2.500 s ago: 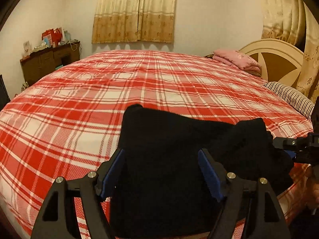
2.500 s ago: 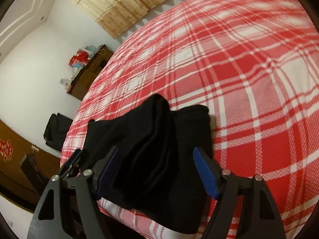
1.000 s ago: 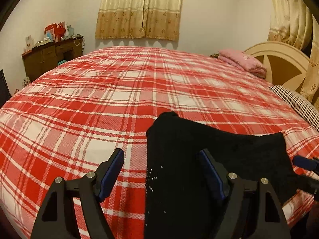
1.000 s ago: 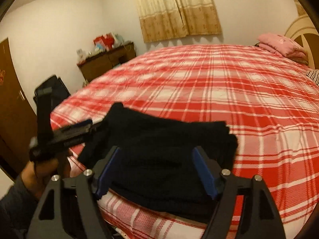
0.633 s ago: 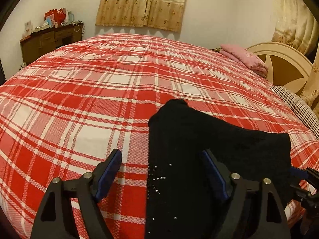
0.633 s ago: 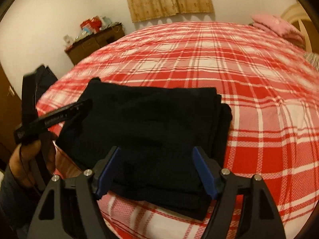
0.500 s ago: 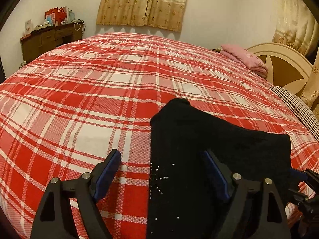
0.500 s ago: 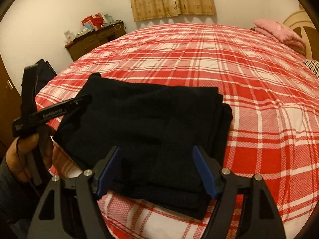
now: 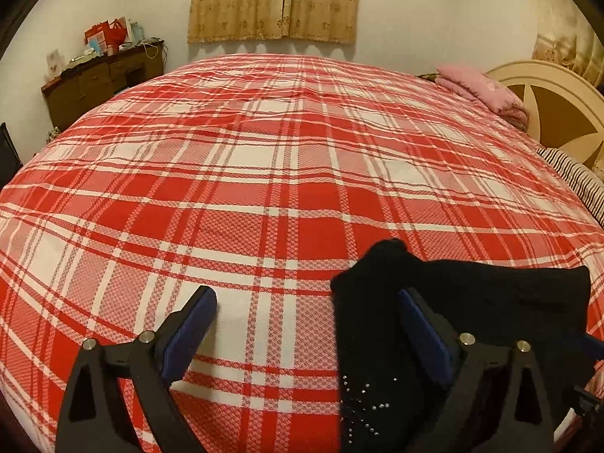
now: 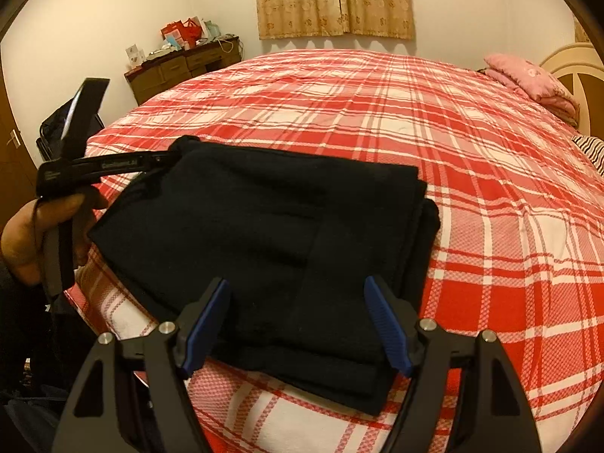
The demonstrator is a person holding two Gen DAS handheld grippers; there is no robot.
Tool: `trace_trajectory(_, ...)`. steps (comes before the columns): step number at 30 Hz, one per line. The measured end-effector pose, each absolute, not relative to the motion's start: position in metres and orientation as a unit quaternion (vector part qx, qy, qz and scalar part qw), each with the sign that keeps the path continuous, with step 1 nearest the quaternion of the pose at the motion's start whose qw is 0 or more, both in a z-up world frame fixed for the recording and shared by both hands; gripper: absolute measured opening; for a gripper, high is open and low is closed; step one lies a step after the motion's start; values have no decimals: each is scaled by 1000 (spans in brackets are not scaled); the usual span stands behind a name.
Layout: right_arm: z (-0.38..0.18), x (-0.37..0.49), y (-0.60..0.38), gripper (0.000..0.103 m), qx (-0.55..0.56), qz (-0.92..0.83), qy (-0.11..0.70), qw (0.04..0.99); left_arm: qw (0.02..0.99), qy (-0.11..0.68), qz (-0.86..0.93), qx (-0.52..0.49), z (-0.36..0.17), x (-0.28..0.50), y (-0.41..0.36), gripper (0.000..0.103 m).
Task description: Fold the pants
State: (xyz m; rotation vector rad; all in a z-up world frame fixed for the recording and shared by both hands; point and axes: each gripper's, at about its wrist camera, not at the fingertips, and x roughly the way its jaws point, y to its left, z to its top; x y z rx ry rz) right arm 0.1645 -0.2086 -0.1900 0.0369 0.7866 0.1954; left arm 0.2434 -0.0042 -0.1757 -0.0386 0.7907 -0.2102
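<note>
Black pants (image 10: 271, 234) lie folded in a flat stack near the front edge of the red plaid bed (image 10: 472, 158). In the left wrist view the pants (image 9: 472, 302) sit at the lower right, with small studs on the near part. My left gripper (image 9: 307, 304) is open and empty, its right finger over the pants' left edge. My right gripper (image 10: 298, 292) is open and empty, just above the near edge of the stack. The left gripper also shows in the right wrist view (image 10: 113, 166), by the stack's far left corner.
A pink folded blanket (image 9: 479, 87) and a cream headboard (image 9: 558, 102) are at the far right. A striped pillow (image 9: 577, 177) lies on the right edge. A wooden dresser (image 9: 102, 79) with clutter stands at the far left wall. Curtains (image 9: 271, 0) hang behind.
The pants went from bunched and lifted to a flat folded stack. My left gripper has shifted left, off the pants. My right gripper has drawn back slightly from the stack.
</note>
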Motion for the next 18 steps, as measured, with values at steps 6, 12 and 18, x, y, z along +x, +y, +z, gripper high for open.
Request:
trace_trajectory(6,-190,163,-206,77,6,95,381,920,920,375,-105,-40,-163,225,7,97)
trace_trajectory(12,-162,156,-235,77,94,110,359,922,934,328,-115,-82,-135,180,35,97)
trace_trajectory(18,-134,178,-250,80,126,132,308,934,928,341,-138,-64,-146,171,14,97)
